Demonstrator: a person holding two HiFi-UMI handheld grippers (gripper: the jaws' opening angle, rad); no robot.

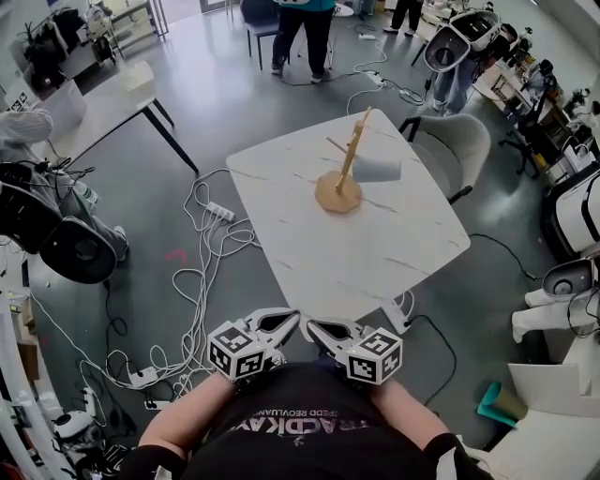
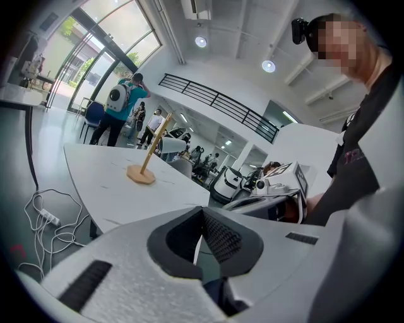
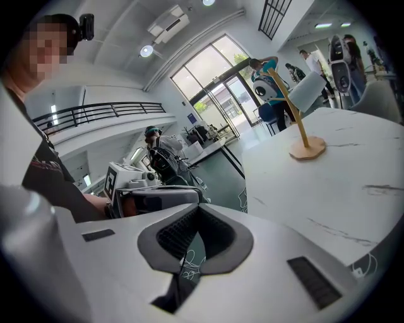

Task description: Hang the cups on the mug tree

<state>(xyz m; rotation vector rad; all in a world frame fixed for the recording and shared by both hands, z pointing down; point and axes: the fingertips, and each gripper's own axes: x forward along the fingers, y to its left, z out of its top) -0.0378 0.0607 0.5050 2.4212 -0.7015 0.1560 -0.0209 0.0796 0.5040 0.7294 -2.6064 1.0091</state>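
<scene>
A wooden mug tree [image 1: 343, 174] stands on the far part of the white marble table [image 1: 375, 258]. One white cup [image 1: 378, 170] hangs from a peg on its right side. Both grippers hover side by side just off the table's near corner, close to the person's chest. My left gripper [image 1: 291, 320] is shut and holds nothing. My right gripper [image 1: 311, 324] is also shut and empty. In the left gripper view the mug tree [image 2: 149, 156] and cup [image 2: 171, 145] show far off beyond the jaws of my left gripper [image 2: 201, 212]. The right gripper view has the mug tree [image 3: 299, 123] and cup [image 3: 307, 91] at upper right, past my right gripper [image 3: 197, 209].
White cables and power strips [image 1: 211, 246] sprawl over the floor left of the table. A grey chair [image 1: 455, 142] stands at the table's far right corner. Another table [image 1: 112, 98] is at upper left, people [image 1: 302, 28] stand beyond, and white robots [image 1: 562, 291] line the right.
</scene>
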